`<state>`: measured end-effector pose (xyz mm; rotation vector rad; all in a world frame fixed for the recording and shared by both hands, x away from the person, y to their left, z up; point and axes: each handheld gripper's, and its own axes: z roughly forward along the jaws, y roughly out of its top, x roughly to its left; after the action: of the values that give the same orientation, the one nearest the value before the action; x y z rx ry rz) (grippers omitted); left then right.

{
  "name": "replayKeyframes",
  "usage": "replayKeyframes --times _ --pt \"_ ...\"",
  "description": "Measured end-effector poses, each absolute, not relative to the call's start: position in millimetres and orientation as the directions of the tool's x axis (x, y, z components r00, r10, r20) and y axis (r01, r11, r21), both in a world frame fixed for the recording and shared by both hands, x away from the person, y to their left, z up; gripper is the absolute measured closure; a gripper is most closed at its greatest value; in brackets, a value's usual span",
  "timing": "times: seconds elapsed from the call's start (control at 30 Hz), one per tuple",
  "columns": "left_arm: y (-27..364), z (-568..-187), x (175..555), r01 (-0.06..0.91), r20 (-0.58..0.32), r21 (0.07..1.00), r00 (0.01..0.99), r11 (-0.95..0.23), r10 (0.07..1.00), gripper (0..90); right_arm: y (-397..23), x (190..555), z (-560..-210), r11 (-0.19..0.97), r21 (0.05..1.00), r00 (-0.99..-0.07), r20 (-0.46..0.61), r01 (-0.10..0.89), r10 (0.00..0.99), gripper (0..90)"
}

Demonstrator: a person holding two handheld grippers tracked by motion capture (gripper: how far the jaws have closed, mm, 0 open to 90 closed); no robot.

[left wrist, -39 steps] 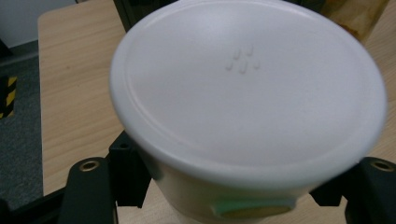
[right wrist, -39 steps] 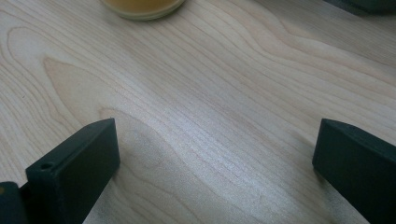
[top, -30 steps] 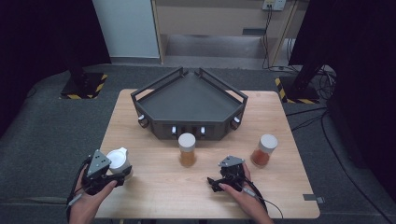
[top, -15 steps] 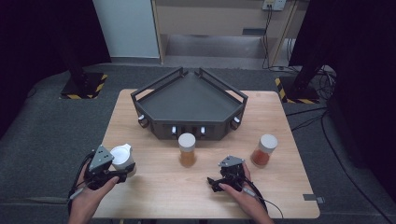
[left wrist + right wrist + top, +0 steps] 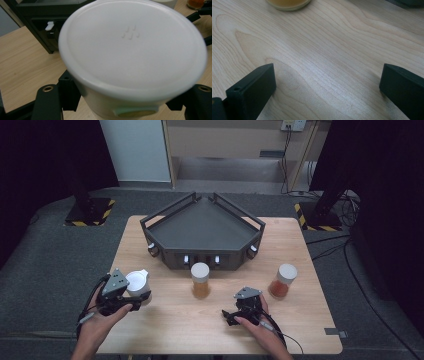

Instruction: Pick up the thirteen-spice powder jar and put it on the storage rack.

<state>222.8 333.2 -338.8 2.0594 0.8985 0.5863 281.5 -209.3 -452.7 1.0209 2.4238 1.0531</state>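
Observation:
My left gripper is shut on a white-lidded jar at the table's front left, a little above the wood. Its white lid sits close up in the left gripper view, with both black jaws pressed on the jar body below it. My right gripper rests low at the front right, open, with bare wood between its jaws. A jar of amber-orange contents stands at the middle of the table. A jar of reddish-orange contents stands to the right.
A dark, angular tray with raised rails and front knobs takes up the back middle of the wooden table. The amber jar's base lies just ahead of the right jaws. Dark floor surrounds the table.
The left gripper has carried the white-lidded jar up and to the right, toward the table's middle. The right gripper has kept still.

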Motion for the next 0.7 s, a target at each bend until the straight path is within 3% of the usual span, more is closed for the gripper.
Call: replayKeyframes --times 0.7 --pt "322.8 -310.4 259.8 0.341 0.111 0.799 0.727 -0.496 0.677 29.3 -209.1 281.3 -452.7 0.476 0.73 -0.698 0.001 0.49 0.716 0.8"
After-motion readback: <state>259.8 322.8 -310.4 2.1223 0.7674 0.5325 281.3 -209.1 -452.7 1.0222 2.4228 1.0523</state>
